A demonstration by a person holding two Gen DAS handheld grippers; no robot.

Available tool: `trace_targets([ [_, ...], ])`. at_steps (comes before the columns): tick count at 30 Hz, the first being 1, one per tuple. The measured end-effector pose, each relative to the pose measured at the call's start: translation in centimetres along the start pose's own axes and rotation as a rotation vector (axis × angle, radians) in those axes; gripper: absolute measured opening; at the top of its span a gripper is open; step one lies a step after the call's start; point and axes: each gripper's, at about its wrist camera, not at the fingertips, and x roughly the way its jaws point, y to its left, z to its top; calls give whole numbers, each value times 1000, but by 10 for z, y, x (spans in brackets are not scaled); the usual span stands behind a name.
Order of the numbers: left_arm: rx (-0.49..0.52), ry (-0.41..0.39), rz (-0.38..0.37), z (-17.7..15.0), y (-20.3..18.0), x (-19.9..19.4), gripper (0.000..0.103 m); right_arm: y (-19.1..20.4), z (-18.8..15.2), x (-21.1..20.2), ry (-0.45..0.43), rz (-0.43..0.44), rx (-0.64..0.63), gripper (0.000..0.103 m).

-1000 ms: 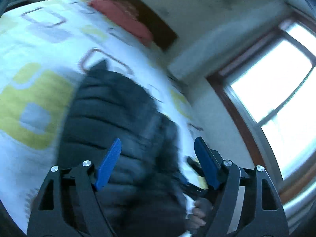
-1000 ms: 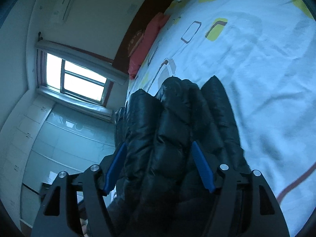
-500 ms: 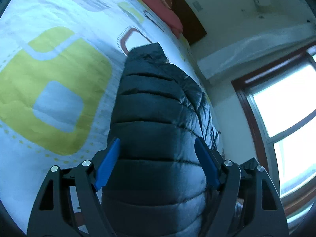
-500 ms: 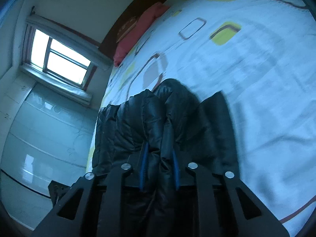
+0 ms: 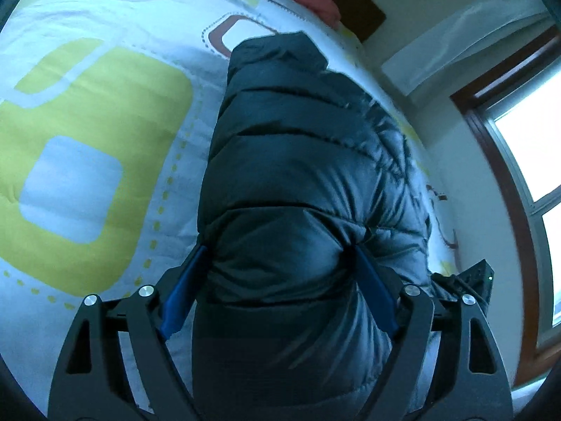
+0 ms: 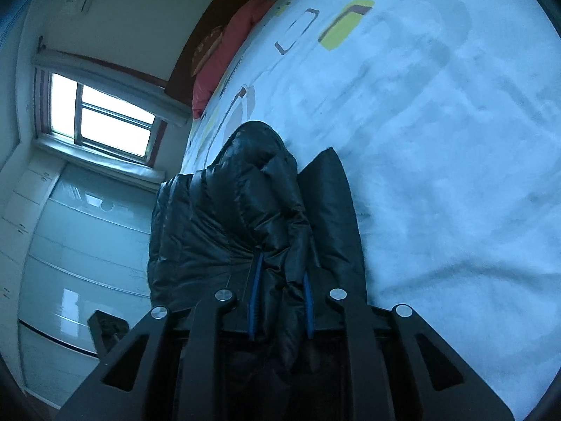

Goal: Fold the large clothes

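Two grippers on the black puffer jacket [image 5: 298, 182]: left gripper [image 5: 280, 263] squeezes a fat fold, right gripper [image 6: 280, 273] pinches thin fabric; jacket's lower part cut off at frame bottom.

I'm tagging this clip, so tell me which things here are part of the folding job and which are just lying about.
Part of the job:
black puffer jacket
left tongs, pressing a bulky fold
right tongs, shut on a jacket fold
patterned bedspread, the work surface

Just lying about:
red pillow
window
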Motion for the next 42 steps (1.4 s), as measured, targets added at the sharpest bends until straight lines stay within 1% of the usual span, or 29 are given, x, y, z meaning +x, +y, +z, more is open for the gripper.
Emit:
trace_targets([
  [2, -11, 5, -29, 2, 3, -1, 83, 1, 0, -6, 2, 15, 12, 20],
  [3, -10, 4, -55, 2, 6, -4, 83, 2, 0, -7, -1, 16, 13, 21],
  [5, -18, 0, -91, 0, 11, -10, 83, 8, -4, -19, -15, 8, 7, 30],
  [6, -42, -2, -117, -2, 16, -16, 83, 11, -7, -29, -22, 0, 4, 34],
  [7, -66, -4, -137, -4, 20, -20, 83, 13, -10, -35, -31, -8, 2, 44],
  [8, -90, -10, -158, -8, 25, -25, 83, 18, -15, -47, -46, -18, 2, 58],
  [9, -105, -14, -177, -13, 29, -31, 83, 19, -20, -54, -56, -18, -1, 64],
  [10, -110, -18, -191, -17, 31, -36, 83, 21, -25, -64, -64, -13, -7, 66],
  [12, -114, -38, -223, -30, 35, -52, 84, 27, -40, -83, -67, -8, -13, 67],
  [15, -122, -71, -233, -50, 37, -73, 85, 41, -64, -107, -70, 17, -25, 70],
  [18, -142, -101, -246, -71, 38, -88, 87, 61, -89, -126, -78, 40, -66, 75],
  [20, -157, -118, -241, -82, 39, -93, 87, 72, -102, -132, -88, 17, -84, 79],
  [22, -178, -141, -238, -91, 44, -96, 87, 81, -108, -127, -82, 13, -80, 79],
  [24, -207, -140, -240, -98, 45, -93, 87, 83, -115, -121, -62, 3, -81, 79],
  [26, -240, -139, -250, -102, 45, -90, 87, 84, -120, -114, -60, -55, -101, 79],
  [28, -251, -129, -255, -104, 43, -84, 87, 78, -123, -112, -75, -75, -89, 79],
  [29, -250, -115, -258, -105, 41, -80, 87, 72, -123, -110, -75, -85, -67, 75],
  [30, -244, -107, -249, -106, 40, -77, 87, 66, -122, -107, -68, -95, -57, 68],
  [31, -240, -107, -238, -108, 39, -76, 84, 59, -122, -105, -60, -108, -43, 48],
  [32, -232, -104, -220, -109, 37, -73, 81, 50, -123, -102, -56, -116, -26, 41],
  [34, -196, -97, -180, -109, 30, -68, 74, 36, -123, -95, -49, -118, 0, 36],
  [37, -140, -92, -113, -109, 19, -61, 68, 21, -125, -85, -49, -133, 9, 33],
  [39, -138, -75, -93, -108, 18, -54, 67, 15, -125, -77, -51, -152, -10, 32],
  [42, -136, -53, -86, -103, 21, -41, 66, 4, -127, -69, -51, -138, 5, 30],
])
